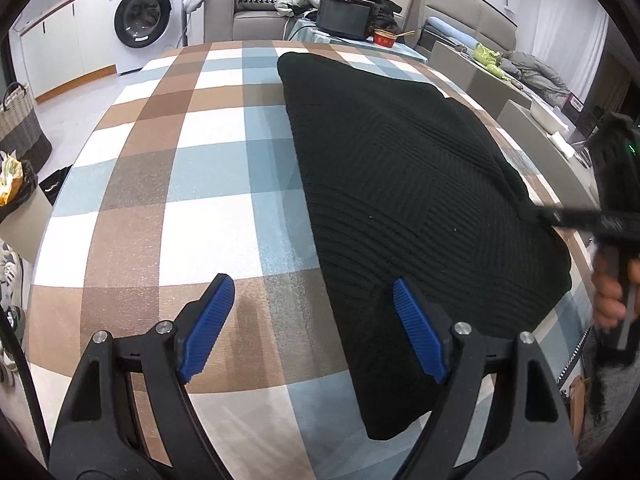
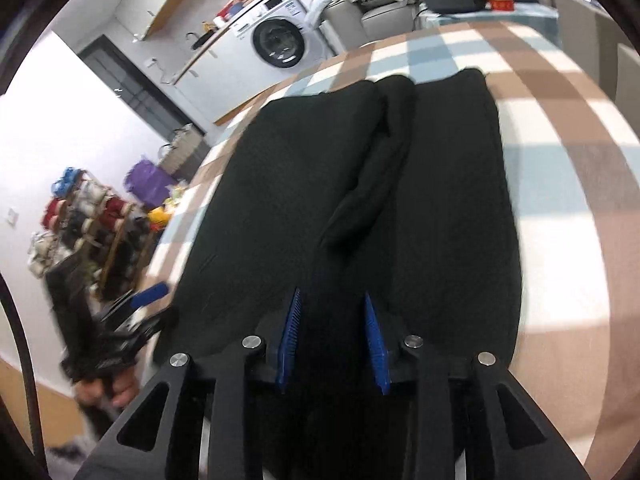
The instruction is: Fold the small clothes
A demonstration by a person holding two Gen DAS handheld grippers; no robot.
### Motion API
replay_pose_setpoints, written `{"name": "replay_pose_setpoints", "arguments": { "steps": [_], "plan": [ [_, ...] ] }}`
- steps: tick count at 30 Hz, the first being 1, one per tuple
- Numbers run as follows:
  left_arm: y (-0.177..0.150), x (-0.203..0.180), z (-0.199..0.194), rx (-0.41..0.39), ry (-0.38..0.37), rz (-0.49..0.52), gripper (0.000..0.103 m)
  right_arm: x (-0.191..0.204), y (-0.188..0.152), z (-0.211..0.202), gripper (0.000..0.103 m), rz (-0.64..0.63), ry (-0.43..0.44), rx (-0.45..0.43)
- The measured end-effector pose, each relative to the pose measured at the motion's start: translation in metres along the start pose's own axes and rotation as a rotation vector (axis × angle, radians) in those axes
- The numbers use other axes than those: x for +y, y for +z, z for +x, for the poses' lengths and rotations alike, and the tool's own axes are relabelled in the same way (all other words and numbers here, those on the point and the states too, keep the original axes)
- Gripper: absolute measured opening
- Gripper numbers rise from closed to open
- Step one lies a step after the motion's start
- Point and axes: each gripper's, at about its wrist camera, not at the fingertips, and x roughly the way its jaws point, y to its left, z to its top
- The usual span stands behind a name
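Nearest the left wrist camera, the left gripper (image 1: 308, 328) hangs with its jaws spread wide and nothing between them; its left blue pad (image 1: 208, 328) is over the checked tablecloth (image 1: 168, 184) and its right one over the near edge of the black knit sweater (image 1: 400, 184). That sweater lies flat on the cloth, running from the near edge of the table toward its far side. Off the sweater's right edge, the right gripper (image 1: 580, 220) appears as a blurred dark bar with the person's hand (image 1: 608, 292) below it.

From the right wrist view, the right gripper (image 2: 332, 340) has its blue pads (image 2: 290, 340) partly apart, with dark fabric filling the gap; whether they pinch the sweater (image 2: 448, 216) cannot be told. A folded sleeve (image 2: 380, 168) lies lengthwise down the garment's middle. At the sweater's left edge, the left gripper (image 2: 136, 312) shows blurred.

Beyond the table stand a washing machine (image 1: 146, 20), a grey sofa (image 1: 248, 12) and a red bowl (image 1: 386, 37).
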Motion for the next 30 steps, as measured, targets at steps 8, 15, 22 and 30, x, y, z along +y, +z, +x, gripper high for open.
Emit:
{"name": "replay_pose_setpoints", "arguments": {
  "steps": [8,15,22,30],
  "plan": [
    [-0.001,-0.005,0.000,0.002,-0.001,0.014,0.080,0.027,-0.028,-0.011,0.012,-0.138,-0.046,-0.004],
    [-0.001,-0.012,-0.004,-0.005,-0.005,0.044,0.080,0.029,-0.015,-0.013,0.024,-0.220,-0.112,0.076],
    [-0.001,-0.010,-0.002,0.002,-0.015,0.041,0.080,-0.003,0.077,0.013,0.049,-0.102,-0.142,-0.024],
    [0.001,0.006,0.001,0.008,-0.017,0.000,0.080,-0.039,0.139,0.063,0.048,0.021,-0.120,-0.049]
  ]
}}
